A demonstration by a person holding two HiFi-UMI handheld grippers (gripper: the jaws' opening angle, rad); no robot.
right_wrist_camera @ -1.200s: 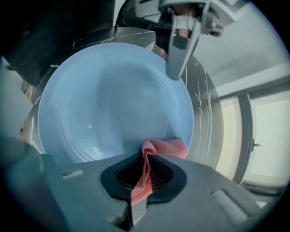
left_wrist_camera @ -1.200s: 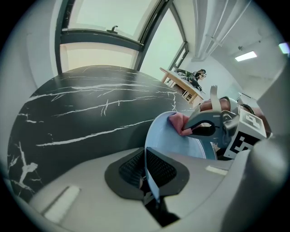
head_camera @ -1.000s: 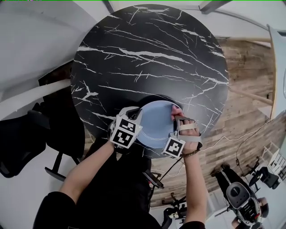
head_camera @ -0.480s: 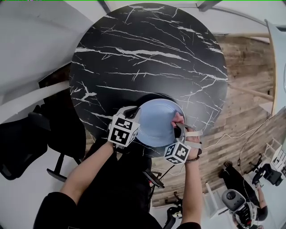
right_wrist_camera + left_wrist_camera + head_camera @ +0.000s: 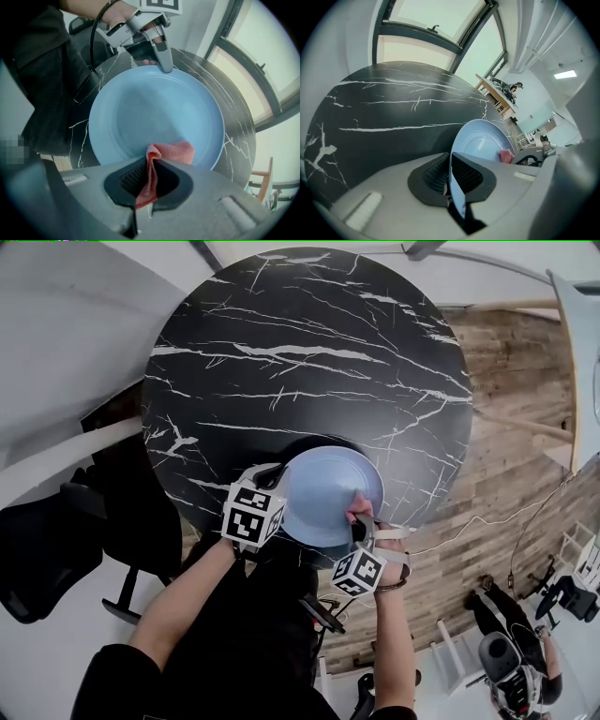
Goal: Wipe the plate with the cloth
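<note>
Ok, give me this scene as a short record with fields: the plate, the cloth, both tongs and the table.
Plate: light blue round plate, gripped at its rim, over the near edge of the table
Cloth: pink woven cloth, bunched, lying against the plate's face near its rim
Left tongs: shut on the plate's rim
Right tongs: shut on the cloth, pointing down at the plate
Table: black round table with white marble veining, under the plate
Stage: cloth is on the plate, in position for wiping
</note>
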